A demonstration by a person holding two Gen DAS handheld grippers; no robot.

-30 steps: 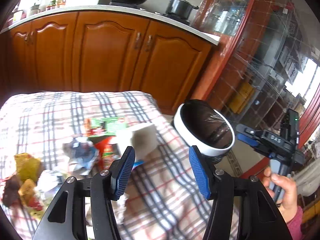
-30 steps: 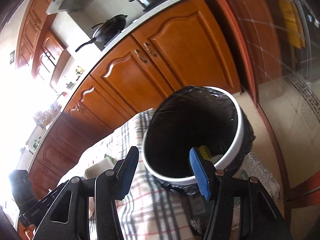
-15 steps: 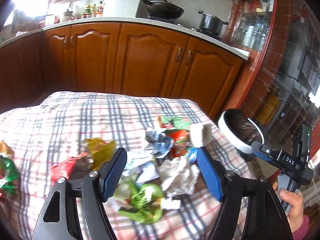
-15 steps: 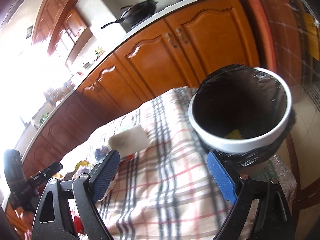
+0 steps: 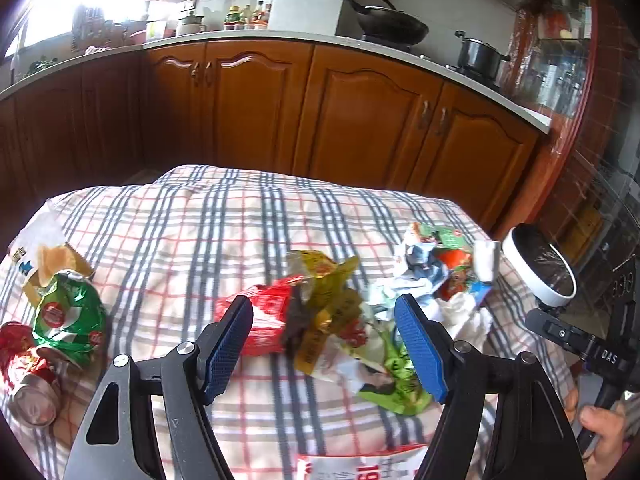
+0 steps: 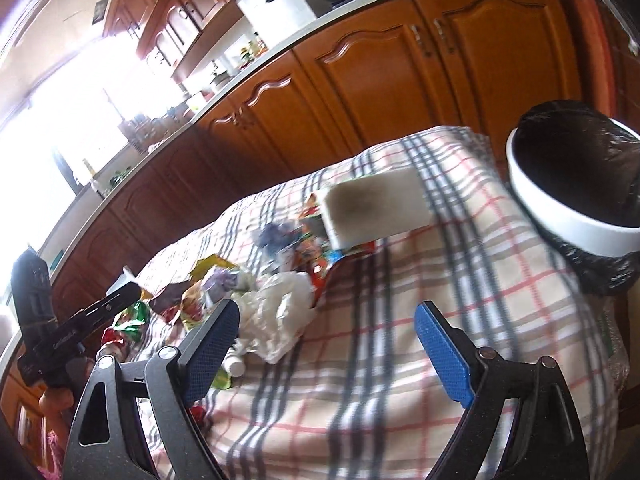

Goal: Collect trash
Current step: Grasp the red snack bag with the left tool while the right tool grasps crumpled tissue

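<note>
Across the checked tablecloth (image 5: 224,240) the view has widened: a second ago both cameras were close on the trash bin (image 6: 568,216), and both claws have since pulled back from it over the table. That reads as one deposit finished and the next pick being lined up (a judgement, not something seen).

1. Trash bin: white-rimmed, lined with a black bag, standing just off the right end of the table.
2. Main trash pile (image 5: 360,312): a red wrapper, a yellow wrapper, a green wrapper and crumpled white paper (image 6: 280,312), heaped at mid-table.
3. White block (image 6: 376,208): lying at the bin end of the pile.
4. Second cluster: a green-and-red wrapper (image 5: 68,324) and a crushed can (image 5: 28,384) at the left end, well apart from the pile.

Left claw (image 5: 324,344): wide open, holding nothing, hovering over the red and yellow wrappers. Right claw (image 6: 328,352): wide open, holding nothing, beside the white paper.

Most of the trash is not yet collected.
</note>
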